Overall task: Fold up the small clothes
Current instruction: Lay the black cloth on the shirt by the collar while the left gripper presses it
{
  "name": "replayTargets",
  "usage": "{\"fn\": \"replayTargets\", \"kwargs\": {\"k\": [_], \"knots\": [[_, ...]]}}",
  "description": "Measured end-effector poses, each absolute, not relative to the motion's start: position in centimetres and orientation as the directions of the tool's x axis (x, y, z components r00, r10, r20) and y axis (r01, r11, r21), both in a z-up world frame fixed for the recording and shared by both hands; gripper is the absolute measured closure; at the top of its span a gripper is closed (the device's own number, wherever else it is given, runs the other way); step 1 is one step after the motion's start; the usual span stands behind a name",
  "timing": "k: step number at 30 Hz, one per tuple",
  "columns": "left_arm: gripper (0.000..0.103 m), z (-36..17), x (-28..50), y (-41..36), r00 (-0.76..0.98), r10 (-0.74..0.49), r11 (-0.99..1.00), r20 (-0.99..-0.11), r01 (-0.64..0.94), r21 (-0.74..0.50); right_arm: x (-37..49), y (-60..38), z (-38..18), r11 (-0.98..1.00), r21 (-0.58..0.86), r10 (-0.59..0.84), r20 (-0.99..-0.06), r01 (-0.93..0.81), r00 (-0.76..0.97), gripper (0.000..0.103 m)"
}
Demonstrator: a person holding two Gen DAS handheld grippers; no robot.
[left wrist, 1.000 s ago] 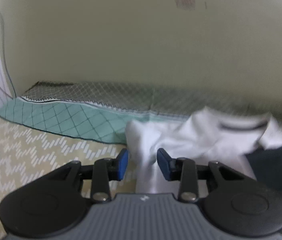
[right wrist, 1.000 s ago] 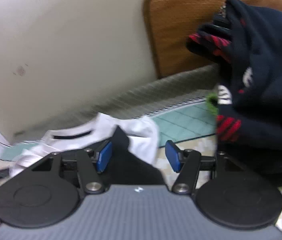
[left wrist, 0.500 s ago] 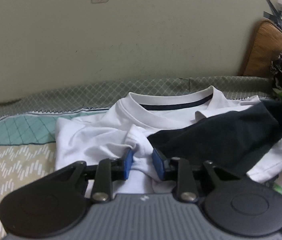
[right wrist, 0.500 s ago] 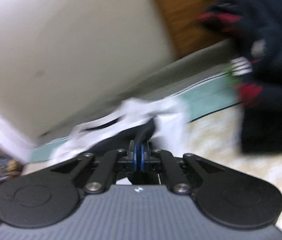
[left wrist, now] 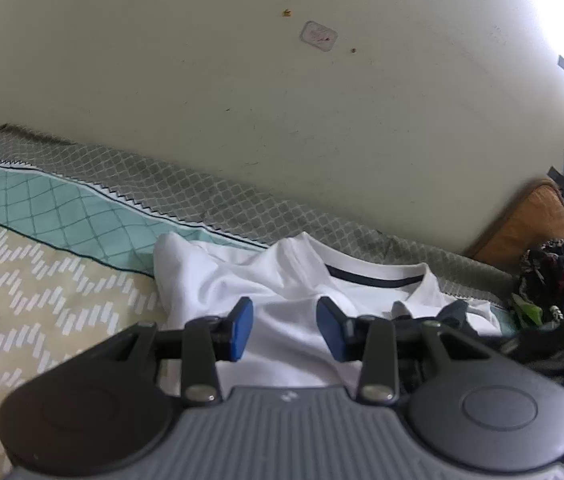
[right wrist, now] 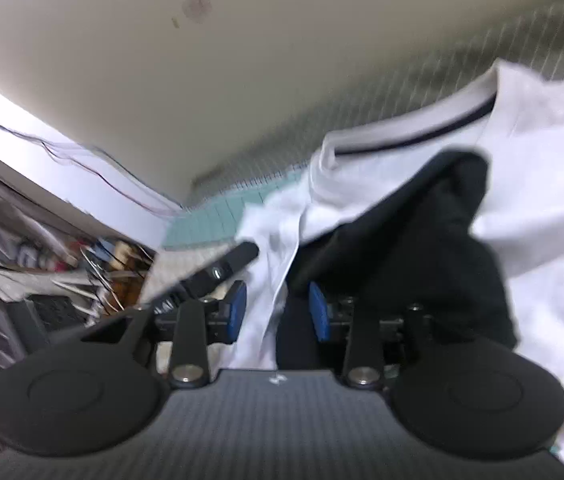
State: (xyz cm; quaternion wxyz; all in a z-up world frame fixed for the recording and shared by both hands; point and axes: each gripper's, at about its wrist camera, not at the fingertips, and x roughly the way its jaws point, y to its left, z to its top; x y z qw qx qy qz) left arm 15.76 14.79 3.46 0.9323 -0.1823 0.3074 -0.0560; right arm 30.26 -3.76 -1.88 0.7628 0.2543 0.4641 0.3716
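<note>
From the left wrist, the left gripper (left wrist: 285, 328) hangs low over a white T-shirt (left wrist: 282, 300) spread on the bedcover (left wrist: 41, 280). Its blue pads (left wrist: 241, 328) stand partly apart and are opening; the shirt's smooth white cloth shows in the gap below them, but neither pad presses on it. The shirt is soft knit, rumpled at the shoulder, with a ribbed round collar (left wrist: 374, 274) carrying a thin navy stripe inside the neck. It lies near the cream wall (left wrist: 241, 100), its collar toward that wall. The cover is a woven print: pale olive with white dashes in zigzag rows, then a teal band of diamond lattice, then a grey netted border edged in sawtooth trim. At the right a dark garment (left wrist: 454, 314) drapes over the shirt, and further off a tan quilted cushion (left wrist: 530, 224) leans on the wall beside a heap of dark clothes (left wrist: 550, 276).

From the right wrist, blurred, the right gripper (right wrist: 277, 316) has its blue pads (right wrist: 237, 316) partly apart and opening. A hanging white fold of the shirt (right wrist: 542, 200) and the edge of the dark garment (right wrist: 422, 248) sit between them; neither looks pinched. The tip of the other tool (right wrist: 233, 260) pokes in at the left, before cluttered shelves (right wrist: 41, 272).
</note>
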Motion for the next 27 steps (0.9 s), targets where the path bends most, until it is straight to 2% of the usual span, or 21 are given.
{"fn": "replayTargets", "kwargs": {"k": [4,8,10,13,14,15,16,18,21,24,27], "knots": [[0.069,4.6,14.8,13.4,0.815,-0.285,0.919,-0.504,0.082,-0.386,28.9,-8.0,0.1,0.675,0.64,0.731,-0.517,-0.366,0.446,0.065],[0.077,4.9,13.9,10.9,0.8,-0.385,0.903,-0.461,0.221,-0.369,29.4,-8.3,-1.6,0.73,0.586,0.68,-0.573,-0.351,0.457,0.071],[0.082,4.5,13.7,9.7,0.778,-0.406,0.903,-0.479,0.261,-0.342,30.2,-7.4,-3.0,0.74,0.582,0.67,-0.593,-0.337,0.448,0.073],[0.084,2.8,14.5,8.3,0.741,-0.385,0.92,-0.55,0.258,-0.296,31.4,-6.7,-5.8,0.713,0.634,0.699,-0.61,-0.299,0.374,0.073],[0.084,2.2,14.9,8.2,0.73,-0.36,0.931,-0.58,0.239,-0.276,31.5,-5.9,-6.7,0.713,0.635,0.701,-0.623,-0.299,0.349,0.078],[0.084,1.5,15.5,8.1,0.722,-0.32,0.946,-0.613,0.208,-0.249,31.3,-5.5,-7.0,0.717,0.622,0.697,-0.625,-0.316,0.352,0.093],[0.09,1.0,16.1,8.3,0.715,-0.288,0.956,-0.638,0.181,-0.229,31.4,-5.4,-7.2,0.717,0.619,0.697,-0.624,-0.321,0.353,0.096],[0.09,0.9,16.4,8.9,0.71,-0.305,0.949,-0.635,0.166,-0.27,32.1,-6.1,-7.8,0.689,0.669,0.722,-0.604,-0.277,0.337,0.098],[0.091,0.9,16.1,9.1,0.714,-0.302,0.95,-0.631,0.171,-0.262,31.9,-6.9,-7.9,0.671,0.698,0.736,-0.591,-0.248,0.328,0.097],[0.089,1.2,15.8,9.8,0.711,-0.345,0.933,-0.613,0.191,-0.304,29.2,-6.7,-5.4,0.728,0.597,0.685,-0.614,-0.338,0.392,0.087],[0.082,1.7,15.6,10.9,0.727,-0.393,0.905,-0.563,0.195,-0.379,24.9,-6.4,-3.0,0.724,0.498,0.685,-0.6,-0.477,0.413,0.086]]}}
